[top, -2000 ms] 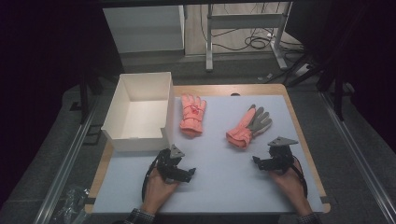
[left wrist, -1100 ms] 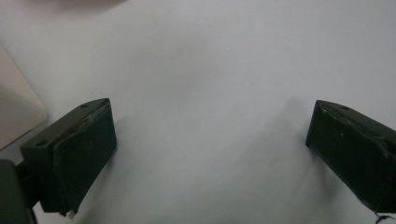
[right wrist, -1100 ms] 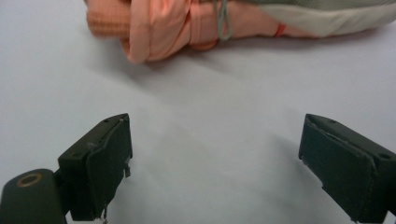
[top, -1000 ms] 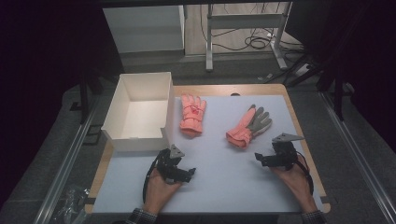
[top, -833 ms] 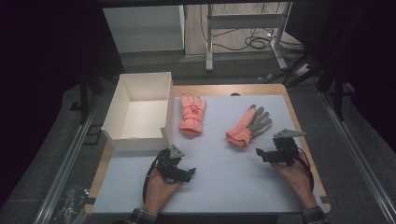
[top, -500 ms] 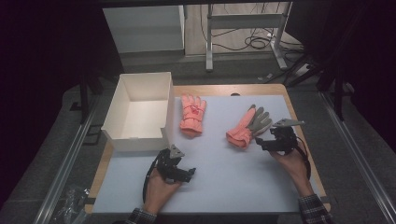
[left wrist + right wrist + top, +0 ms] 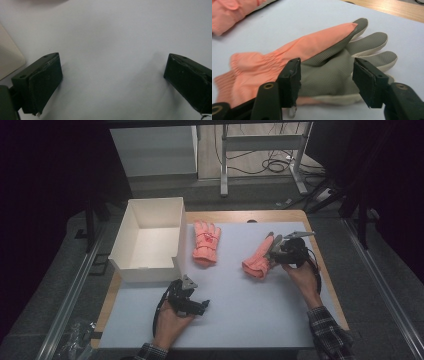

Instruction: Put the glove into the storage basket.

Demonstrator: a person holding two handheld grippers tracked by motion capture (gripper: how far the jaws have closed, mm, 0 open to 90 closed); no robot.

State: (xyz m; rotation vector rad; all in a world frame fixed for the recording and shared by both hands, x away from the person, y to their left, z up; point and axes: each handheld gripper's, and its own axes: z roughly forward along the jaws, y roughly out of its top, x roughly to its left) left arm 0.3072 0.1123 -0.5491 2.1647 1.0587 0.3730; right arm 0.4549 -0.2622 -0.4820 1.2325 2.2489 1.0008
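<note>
Dim room w/ dark floor [image 7: 55, 285], metal frame legs and cables at 12 o'clock beyond the table. Wooden table [image 7: 320, 250] under a pale mat [image 7: 250, 310]: flat, smooth, bare, prob. a bit slick, so a soft thing may slide when nudged. White box [image 7: 150, 240], open-topped, at 10 o'clock on the mat. One glove [image 7: 206, 242] lying flat at 12, just beside the box.

Second glove [image 7: 287, 57] at 2 o'clock, flat on the mat, cuff toward 8, fingers toward 2. Peach knit back, grey textured palm: light, limp, grippy on grey side; will fold and droop, not fragile. Best pinched across palm or at gathered cuff, through both layers.

Right gripper [image 7: 324, 80] low at that glove, jaws wide apart astride the grey palm, nothing clamped yet. Left gripper [image 7: 112, 82] at 7, jaws spread wide over bare mat, holding nothing.
</note>
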